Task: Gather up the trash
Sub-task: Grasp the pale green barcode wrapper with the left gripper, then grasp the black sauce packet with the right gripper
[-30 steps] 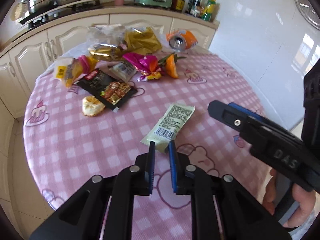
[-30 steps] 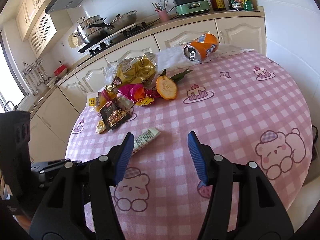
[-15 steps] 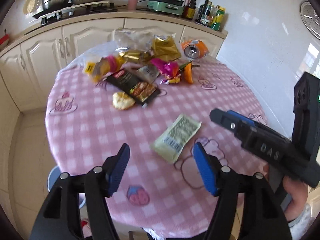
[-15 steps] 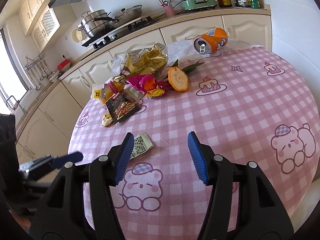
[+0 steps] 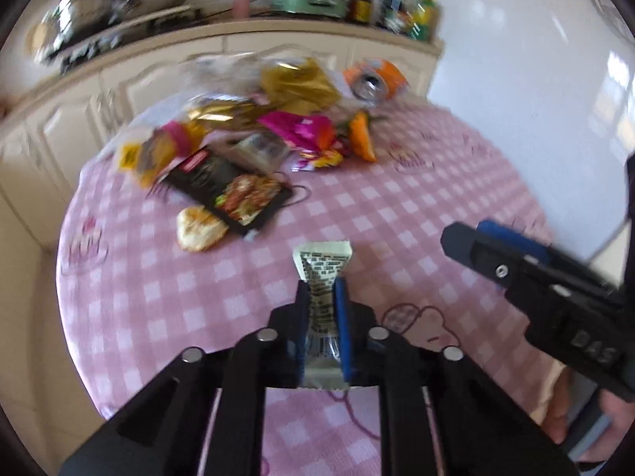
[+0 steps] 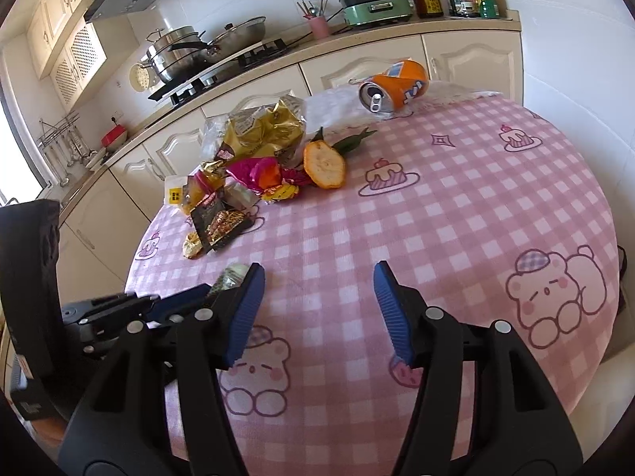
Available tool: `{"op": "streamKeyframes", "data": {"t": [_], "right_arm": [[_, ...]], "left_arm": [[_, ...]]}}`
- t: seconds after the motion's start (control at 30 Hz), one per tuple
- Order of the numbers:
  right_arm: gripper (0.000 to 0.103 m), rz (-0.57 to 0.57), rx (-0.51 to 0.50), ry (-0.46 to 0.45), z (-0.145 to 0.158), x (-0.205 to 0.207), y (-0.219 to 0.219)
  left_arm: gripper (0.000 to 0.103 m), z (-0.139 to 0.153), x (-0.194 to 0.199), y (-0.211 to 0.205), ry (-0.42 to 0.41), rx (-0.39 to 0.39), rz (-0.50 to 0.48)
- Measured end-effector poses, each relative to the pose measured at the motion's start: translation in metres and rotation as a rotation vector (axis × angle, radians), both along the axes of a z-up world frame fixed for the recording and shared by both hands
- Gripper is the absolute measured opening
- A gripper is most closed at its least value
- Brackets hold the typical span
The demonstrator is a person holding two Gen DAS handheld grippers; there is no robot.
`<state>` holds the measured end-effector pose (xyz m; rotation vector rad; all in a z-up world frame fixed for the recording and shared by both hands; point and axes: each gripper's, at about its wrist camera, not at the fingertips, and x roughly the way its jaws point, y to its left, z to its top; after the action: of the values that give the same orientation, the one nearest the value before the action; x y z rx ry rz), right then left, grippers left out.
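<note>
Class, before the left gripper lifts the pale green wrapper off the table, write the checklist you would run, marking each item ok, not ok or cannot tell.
1. Pale green wrapper between the left gripper fingers: ok, jaws closing on it.
2. Grip firm enough to lift: cannot tell.
3. Right gripper free: ok, open, empty.
4. Right gripper clear of the wrapper: ok, off to the side.
5. Black snack packet and fruit peel apart from the wrapper: ok.
6. Bin location: cannot tell.

Left tongs [image 5: 321, 289] closing on the pale barcoded wrapper [image 5: 322, 273] above the pink tablecloth [image 5: 397, 206].
</note>
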<state>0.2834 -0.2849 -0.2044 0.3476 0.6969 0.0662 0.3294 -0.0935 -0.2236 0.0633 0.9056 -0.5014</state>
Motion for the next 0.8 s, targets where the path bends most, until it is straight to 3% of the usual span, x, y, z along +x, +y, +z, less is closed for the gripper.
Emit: {"op": "streamKeyframes", "data": {"t": [0.1, 0.23, 0.47, 0.8], "right_arm": [[0.057, 0.036, -0.013, 0.004, 0.001, 0.012, 0.012], [0.057, 0.108, -0.042, 0.004, 0.005, 0.036, 0.038], [0.057, 0.232, -0.112, 0.028, 0.005, 0.096, 0.091], [0.058, 0.3, -0.231, 0.141, -0.012, 0.152, 0.122]], "left_arm": [[0.01, 0.011, -0.006, 0.029, -0.009, -0.085, 0.056], [0.01, 0.026, -0.011, 0.068, -0.066, -0.088, 0.168], [0.01, 0.029, -0.001, 0.144, -0.064, -0.116, 0.368], [0.011, 0.021, 0.003, 0.195, -0.024, -0.159, 0.457]]}}
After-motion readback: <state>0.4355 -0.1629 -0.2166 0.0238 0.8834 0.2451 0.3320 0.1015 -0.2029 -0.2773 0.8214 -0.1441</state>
